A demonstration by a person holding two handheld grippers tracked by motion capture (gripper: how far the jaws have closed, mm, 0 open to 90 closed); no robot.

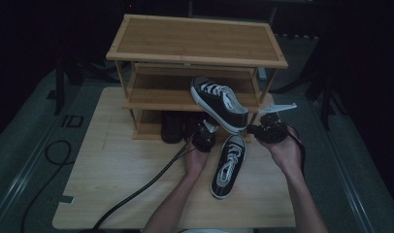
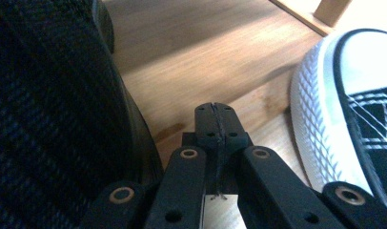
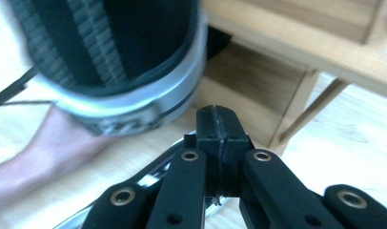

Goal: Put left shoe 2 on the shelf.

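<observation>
A black-and-white sneaker (image 1: 218,103) lies tilted across the front of the rack's middle shelf (image 1: 151,103), toe inward and heel overhanging. The right gripper view has its heel (image 3: 125,62) blurred, just above my right gripper (image 3: 218,112). A matching sneaker (image 1: 229,165) lies flat on the table, and its white toe (image 2: 344,95) is to the right of my left gripper (image 2: 214,107). The left gripper (image 1: 204,136) sits under the tilted sneaker's middle, the right gripper (image 1: 265,129) beside its heel. Both have their jaws pressed together with nothing visible between them.
The three-tier wooden shoe rack (image 1: 197,41) stands at the table's far side, its top bare. Dark shoes (image 1: 172,127) fill the bottom shelf, and dark fabric (image 2: 48,95) looms close on the left gripper's left. A black cable (image 1: 137,191) trails across the wooden table (image 1: 107,184).
</observation>
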